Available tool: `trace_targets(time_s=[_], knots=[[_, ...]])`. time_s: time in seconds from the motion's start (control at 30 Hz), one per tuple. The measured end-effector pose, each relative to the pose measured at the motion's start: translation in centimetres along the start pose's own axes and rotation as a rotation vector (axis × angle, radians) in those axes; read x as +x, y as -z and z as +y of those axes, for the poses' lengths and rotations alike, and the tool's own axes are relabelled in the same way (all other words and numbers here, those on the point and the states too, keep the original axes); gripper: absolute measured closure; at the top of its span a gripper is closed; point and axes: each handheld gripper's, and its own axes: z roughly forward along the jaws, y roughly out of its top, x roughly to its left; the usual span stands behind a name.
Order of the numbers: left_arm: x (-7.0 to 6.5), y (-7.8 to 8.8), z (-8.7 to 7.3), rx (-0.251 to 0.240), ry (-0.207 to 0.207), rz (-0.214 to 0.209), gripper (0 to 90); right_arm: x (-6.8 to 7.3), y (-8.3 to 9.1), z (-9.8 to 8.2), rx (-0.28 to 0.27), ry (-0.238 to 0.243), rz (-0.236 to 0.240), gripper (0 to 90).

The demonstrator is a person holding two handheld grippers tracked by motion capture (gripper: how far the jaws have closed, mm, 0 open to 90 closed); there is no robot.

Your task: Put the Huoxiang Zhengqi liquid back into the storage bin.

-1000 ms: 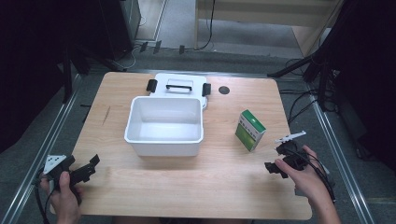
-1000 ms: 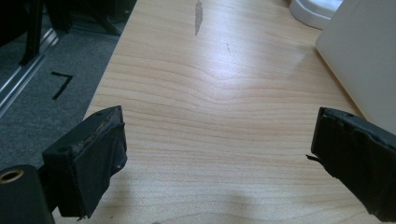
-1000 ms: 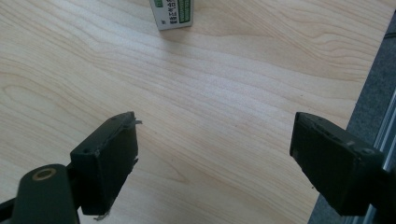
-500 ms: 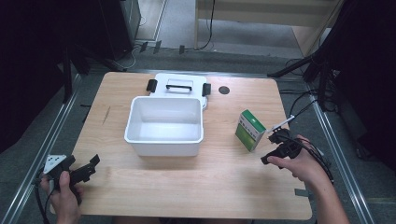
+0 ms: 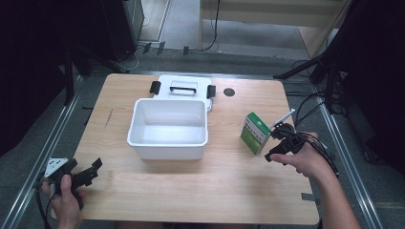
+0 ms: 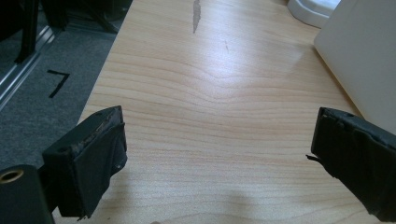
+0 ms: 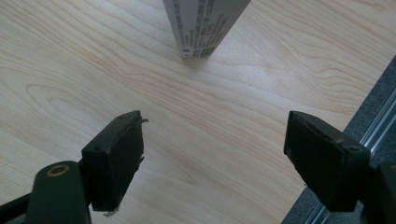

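Nothing is packed yet: the green box [image 5: 256, 132] is stood on the table [image 5: 229, 191], right of the empty white bin [image 5: 168, 129]. The right gripper [image 5: 277, 145] is brought beside it, jaws just narrowed, apart, nothing gripped. The left gripper [image 5: 90, 171] is held wide, empty.

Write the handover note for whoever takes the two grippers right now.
Right gripper: open, nothing between its jaws, which have just been closing a little; it sits just right of the green box, not touching it.
Left gripper: open, empty, parked at the table's near-left corner.
Green box stands upright on the table, right of the white bin. The bin looks empty; its lid lies behind it.
Done: approach to the box. Left: probably grasp the box; where it goes is not shown, likely the bin.
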Motion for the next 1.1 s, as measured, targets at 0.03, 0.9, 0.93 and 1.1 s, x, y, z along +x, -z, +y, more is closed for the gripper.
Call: trace_targets(time_s=[0.03,0.9,0.93,1.1], knots=[[0.0,0.0,0.0,-0.001,0.002,-0.001,4.1,-0.1,0.1,0.2,-0.001,-0.006,0.0,21.2],[0.1,-0.1,0.0,0.003,0.008,-0.015,4.1,0.3,1.2,4.6,0.031,0.043,0.014,27.2],[0.1,-0.1,0.0,0.005,0.007,-0.016,4.1,0.3,1.3,4.9,0.03,0.044,0.012,27.2],[0.1,-0.1,0.0,0.004,0.009,-0.017,4.1,0.4,1.5,5.9,0.028,0.055,0.009,27.2]])
